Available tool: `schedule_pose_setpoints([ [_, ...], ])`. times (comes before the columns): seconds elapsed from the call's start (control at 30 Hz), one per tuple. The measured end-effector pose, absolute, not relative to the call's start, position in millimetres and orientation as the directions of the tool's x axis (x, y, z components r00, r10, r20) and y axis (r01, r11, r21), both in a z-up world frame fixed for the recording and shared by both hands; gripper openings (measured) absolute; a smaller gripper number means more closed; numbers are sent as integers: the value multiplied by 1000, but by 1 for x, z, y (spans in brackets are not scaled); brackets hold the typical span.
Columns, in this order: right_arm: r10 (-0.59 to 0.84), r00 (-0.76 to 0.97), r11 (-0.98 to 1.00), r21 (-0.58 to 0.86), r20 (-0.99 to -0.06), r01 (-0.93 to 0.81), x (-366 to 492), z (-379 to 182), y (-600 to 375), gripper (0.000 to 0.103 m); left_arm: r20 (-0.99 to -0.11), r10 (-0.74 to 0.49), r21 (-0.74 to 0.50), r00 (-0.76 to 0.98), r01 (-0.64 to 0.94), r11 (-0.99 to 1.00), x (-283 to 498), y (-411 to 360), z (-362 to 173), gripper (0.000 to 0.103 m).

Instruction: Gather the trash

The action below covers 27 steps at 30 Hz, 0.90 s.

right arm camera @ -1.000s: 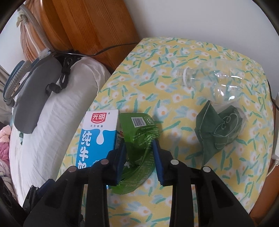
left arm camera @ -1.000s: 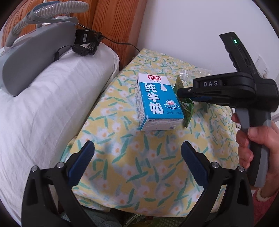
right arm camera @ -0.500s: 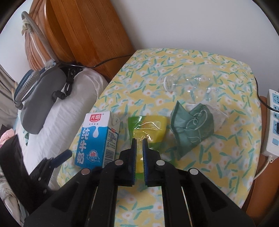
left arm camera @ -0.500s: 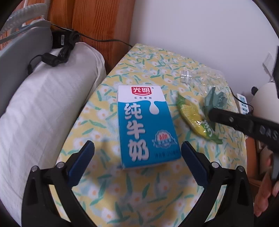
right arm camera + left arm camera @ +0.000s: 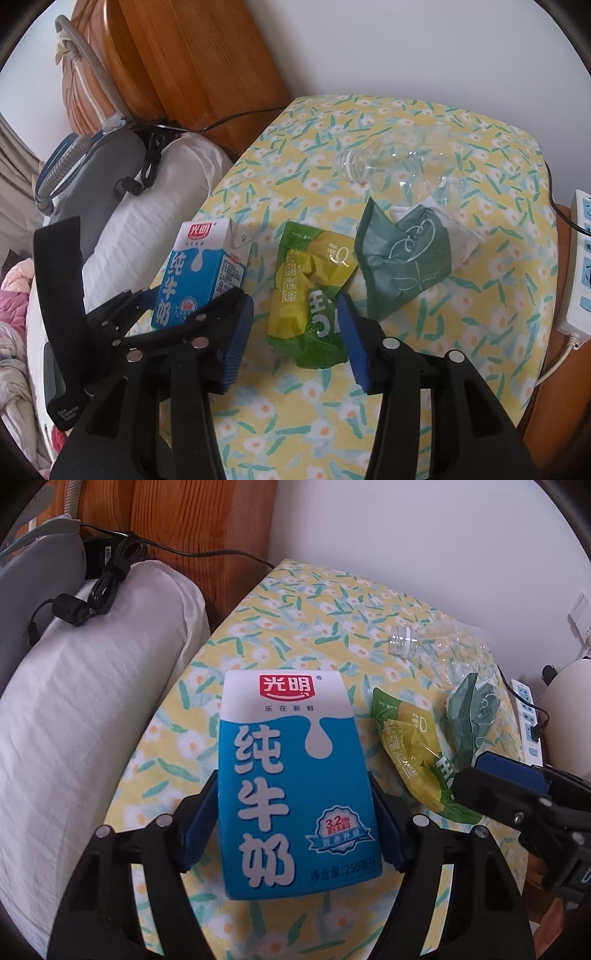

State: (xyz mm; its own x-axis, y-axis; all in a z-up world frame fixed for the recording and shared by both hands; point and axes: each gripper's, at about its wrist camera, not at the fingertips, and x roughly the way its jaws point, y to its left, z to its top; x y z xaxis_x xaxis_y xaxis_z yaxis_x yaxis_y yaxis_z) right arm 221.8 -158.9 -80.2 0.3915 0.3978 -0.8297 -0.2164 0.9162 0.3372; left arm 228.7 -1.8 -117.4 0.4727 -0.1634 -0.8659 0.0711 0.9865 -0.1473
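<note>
A blue and white milk carton (image 5: 288, 720) stands on the floral tablecloth (image 5: 295, 602). My left gripper (image 5: 291, 775) is closing on it, and both blue pads touch its sides. To the carton's right lies a green and yellow wrapper (image 5: 310, 280) on the cloth. My right gripper (image 5: 293, 297) straddles it with its jaws opening, the pads clear of the wrapper. A crumpled dark green bag (image 5: 402, 266) and a clear plastic bottle (image 5: 399, 162) lie farther back. In the right wrist view the left gripper (image 5: 188, 299) shows around the carton (image 5: 199, 269).
A white pillow (image 5: 92, 701) with a grey hose device (image 5: 96, 166) and black cables lies left of the table. A wooden headboard (image 5: 192, 520) stands behind. A white power strip (image 5: 580, 258) sits past the table's right edge, against the wall.
My left gripper came forward to the carton and its jaws narrowed onto its sides. My right gripper's jaws, pinched shut on the wrapper, have spread apart, leaving the wrapper lying on the cloth.
</note>
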Motion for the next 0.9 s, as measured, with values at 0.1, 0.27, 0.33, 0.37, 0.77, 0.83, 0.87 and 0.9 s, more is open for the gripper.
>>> schedule_pose_setpoints([
  [0.1, 389, 388, 919, 319, -836, -233, 222, -82, -154, 54, -858, -159, -149, 489, 60, 987, 221, 6, -114, 70],
  [0.27, 346, 398, 931, 259, -849, -256, 225, -85, -143, 70, -830, -144, -134, 538, 58, 989, 197, 24, -94, 69],
  [0.33, 326, 391, 936, 235, -860, -263, 229, -88, -137, 77, -820, -135, -124, 556, 58, 991, 186, 31, -87, 69],
  [0.37, 310, 390, 940, 216, -867, -265, 231, -90, -135, 79, -818, -141, -130, 557, 59, 990, 183, 33, -86, 69],
  [0.77, 184, 379, 950, 66, -907, -304, 229, -109, -114, 56, -803, -145, -147, 578, 44, 988, 148, 57, -84, 69],
  [0.83, 193, 372, 950, 78, -908, -302, 229, -110, -115, 50, -794, -152, -156, 589, 45, 987, 141, 62, -80, 69],
  [0.87, 190, 373, 950, 74, -908, -303, 228, -110, -115, 50, -791, -153, -157, 592, 44, 987, 139, 63, -79, 69],
  [0.9, 181, 381, 950, 62, -907, -306, 226, -110, -114, 50, -790, -151, -158, 595, 42, 987, 136, 65, -78, 69],
])
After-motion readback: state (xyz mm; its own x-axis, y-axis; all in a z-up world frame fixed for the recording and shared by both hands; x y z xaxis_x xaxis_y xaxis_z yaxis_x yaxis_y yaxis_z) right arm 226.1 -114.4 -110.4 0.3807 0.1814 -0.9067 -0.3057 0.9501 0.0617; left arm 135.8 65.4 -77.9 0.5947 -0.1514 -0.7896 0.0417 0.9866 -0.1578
